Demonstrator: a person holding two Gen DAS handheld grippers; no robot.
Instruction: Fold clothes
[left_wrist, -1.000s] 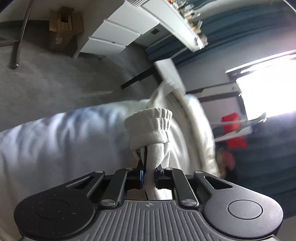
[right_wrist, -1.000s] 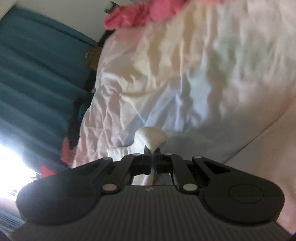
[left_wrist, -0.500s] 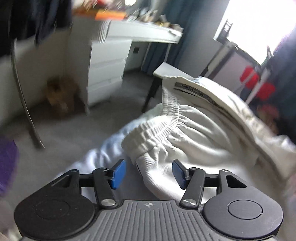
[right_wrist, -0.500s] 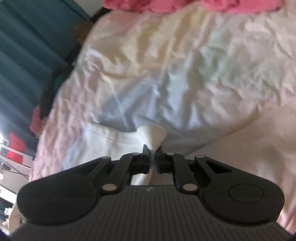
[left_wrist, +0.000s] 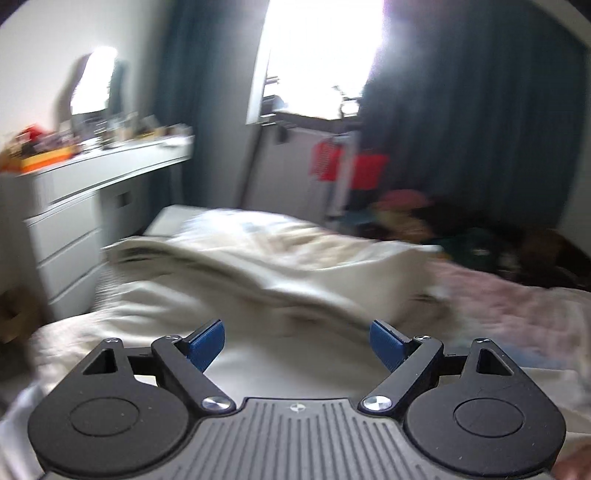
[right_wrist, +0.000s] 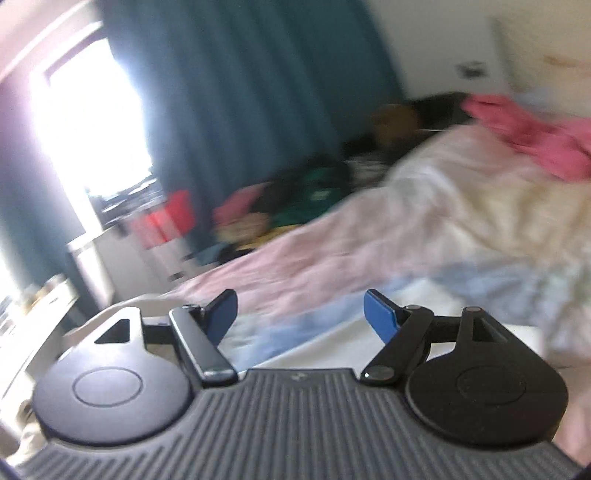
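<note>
A cream-white garment (left_wrist: 236, 273) lies in a folded, rumpled heap on the bed, ahead of my left gripper (left_wrist: 297, 341). That gripper is open and empty, its blue pads (left_wrist: 207, 341) wide apart just above the white cloth. My right gripper (right_wrist: 300, 314) is also open and empty, above the pale bed sheet (right_wrist: 424, 229); white cloth (right_wrist: 332, 347) shows just below its pads. Both views are blurred by motion.
A white desk with drawers (left_wrist: 74, 206) stands left of the bed. A bright window (left_wrist: 317, 55) and dark teal curtains (right_wrist: 240, 92) are behind. A pink garment (right_wrist: 524, 133) lies far on the bed. Dark and red clothes (right_wrist: 295, 199) pile beside the bed.
Both grippers have let go of the white garment and opened wide. Both have swung up and away, so the views now look across the bed toward the window.
</note>
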